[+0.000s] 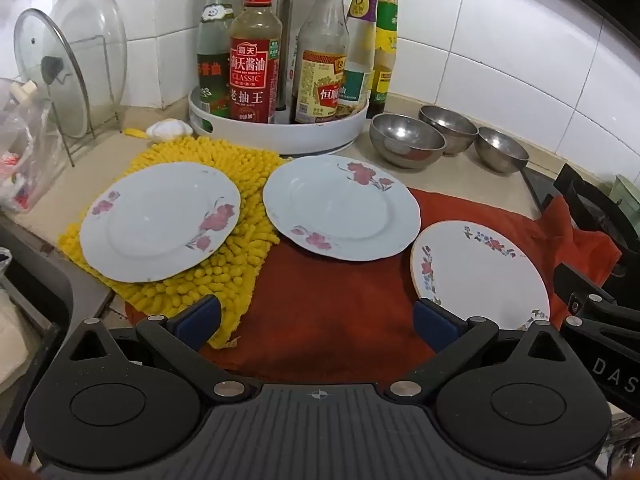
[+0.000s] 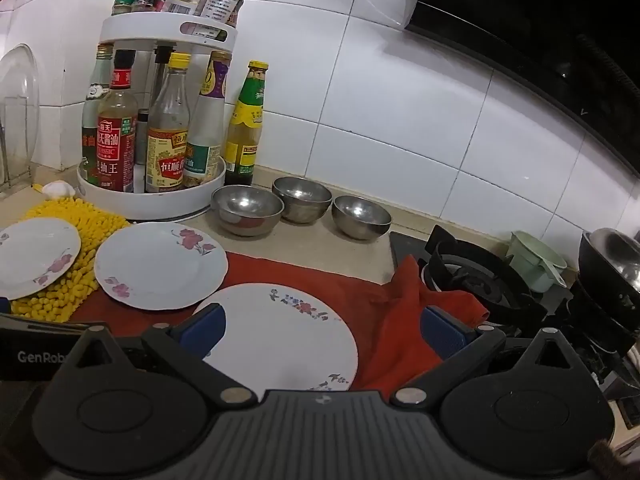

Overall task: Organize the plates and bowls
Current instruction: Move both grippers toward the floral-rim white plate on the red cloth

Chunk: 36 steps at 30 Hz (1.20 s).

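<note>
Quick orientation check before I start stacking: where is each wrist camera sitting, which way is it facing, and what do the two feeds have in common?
Left wrist: rides the left gripper, tilted down at the yellow mat and red cloth; its open blue fingers show, with the right gripper's black body at the right edge.
Right wrist: rides the right gripper, over the rimmed plate, facing the stove; its open fingers show.
Shared: three plates, three steel bowls, the bottle turntable.
</note>
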### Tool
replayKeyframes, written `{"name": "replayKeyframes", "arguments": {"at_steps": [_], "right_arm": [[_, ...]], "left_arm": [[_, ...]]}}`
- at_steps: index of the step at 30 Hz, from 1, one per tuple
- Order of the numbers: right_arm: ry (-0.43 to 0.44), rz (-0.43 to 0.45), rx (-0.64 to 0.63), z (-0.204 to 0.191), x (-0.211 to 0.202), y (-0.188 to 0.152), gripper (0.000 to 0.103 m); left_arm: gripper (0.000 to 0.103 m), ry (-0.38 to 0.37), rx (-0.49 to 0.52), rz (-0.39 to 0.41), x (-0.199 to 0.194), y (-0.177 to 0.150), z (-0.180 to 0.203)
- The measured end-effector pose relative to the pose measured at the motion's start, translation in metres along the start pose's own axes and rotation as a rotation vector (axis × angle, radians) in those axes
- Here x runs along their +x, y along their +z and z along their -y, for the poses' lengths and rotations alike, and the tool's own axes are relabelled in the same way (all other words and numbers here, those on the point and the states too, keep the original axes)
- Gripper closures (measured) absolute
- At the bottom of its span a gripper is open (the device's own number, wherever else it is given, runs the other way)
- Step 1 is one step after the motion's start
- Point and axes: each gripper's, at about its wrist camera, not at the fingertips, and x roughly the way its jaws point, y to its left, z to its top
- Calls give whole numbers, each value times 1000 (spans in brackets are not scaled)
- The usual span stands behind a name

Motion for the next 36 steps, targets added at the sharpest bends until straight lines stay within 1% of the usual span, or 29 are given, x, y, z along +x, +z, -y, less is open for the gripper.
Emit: {"name": "replayKeyframes", "arguments": {"at_steps": [6, 9, 12, 18, 22, 27, 29, 36], "right_arm": [[6, -11, -3, 0, 0, -3, 3], [13, -23, 0, 4, -1, -6, 3], [14, -30, 1, 7, -3, -6, 3], [14, -31, 5, 10, -4, -8, 3], [16, -33, 13, 12, -5, -11, 3], [13, -17, 22, 15, -6, -12, 3], [19, -12, 28, 15, -6, -11, 3], [30, -4, 32, 16, -3, -9, 3]], "left_arm": [[0, 17, -10, -22, -3, 2, 6], [0, 17, -8, -20, -5, -6, 3], [0, 17, -7, -24, -8, -7, 2], [0, 22, -10, -59, -7, -7, 10], [1, 40, -6, -69, -9, -8, 14], [1, 46, 5, -28, -14, -9, 17], [2, 45, 1, -25, -15, -8, 16], [2, 89, 40, -35, -13, -7, 19]]}}
